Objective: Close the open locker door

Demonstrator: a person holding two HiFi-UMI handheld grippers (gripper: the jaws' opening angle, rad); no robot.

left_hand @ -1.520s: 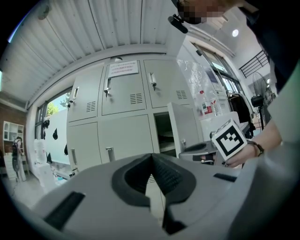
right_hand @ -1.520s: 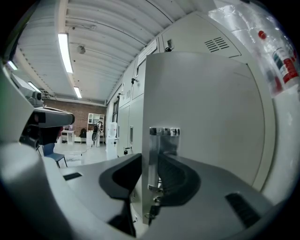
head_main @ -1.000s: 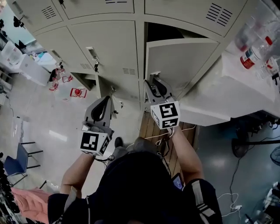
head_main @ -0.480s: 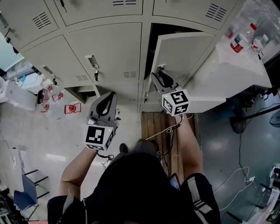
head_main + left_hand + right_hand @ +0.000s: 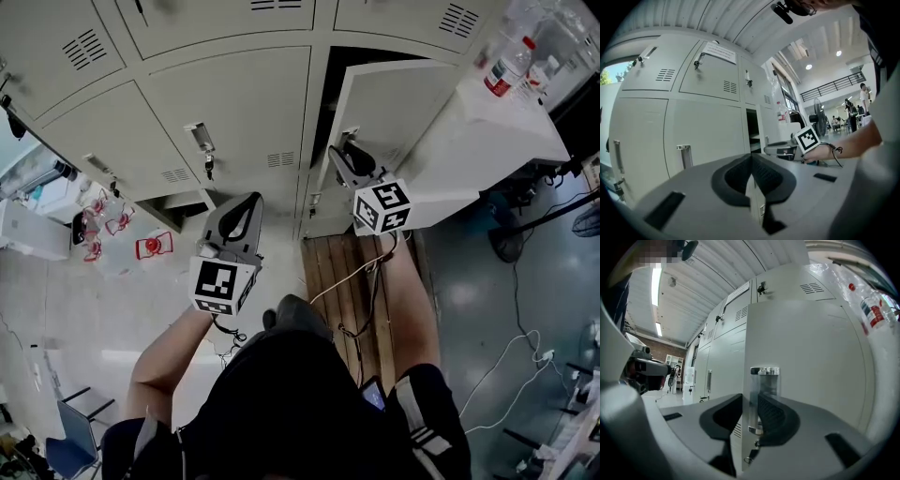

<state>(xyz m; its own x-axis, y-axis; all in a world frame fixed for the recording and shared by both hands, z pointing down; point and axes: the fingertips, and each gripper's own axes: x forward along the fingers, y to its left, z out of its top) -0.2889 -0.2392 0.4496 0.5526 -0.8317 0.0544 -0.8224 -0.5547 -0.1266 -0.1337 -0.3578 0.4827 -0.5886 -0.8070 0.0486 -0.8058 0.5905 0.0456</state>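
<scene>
The open locker door (image 5: 398, 103) is a grey panel swung out from the dark compartment (image 5: 325, 103) in the locker row. My right gripper (image 5: 345, 152) is at the door's free edge and shut on it beside the metal handle (image 5: 764, 380). In the right gripper view the door (image 5: 811, 357) fills the frame, and its edge runs between the pads of my right gripper (image 5: 751, 401). My left gripper (image 5: 246, 204) hangs lower left, in front of the shut lockers, its jaws shut on nothing. In the left gripper view, my left gripper (image 5: 751, 159) points at the dark opening (image 5: 752, 131).
A white counter (image 5: 487, 141) with plastic bottles (image 5: 506, 66) stands right of the door. A wooden pallet (image 5: 342, 272) and loose cables (image 5: 511, 370) lie below. Red items (image 5: 150, 246) sit on the floor at left, near a low open compartment (image 5: 178, 199).
The head view has shifted. My right gripper has kept its hold on the door edge, and the door looks turned a little further toward the locker front. The left gripper stays shut.
</scene>
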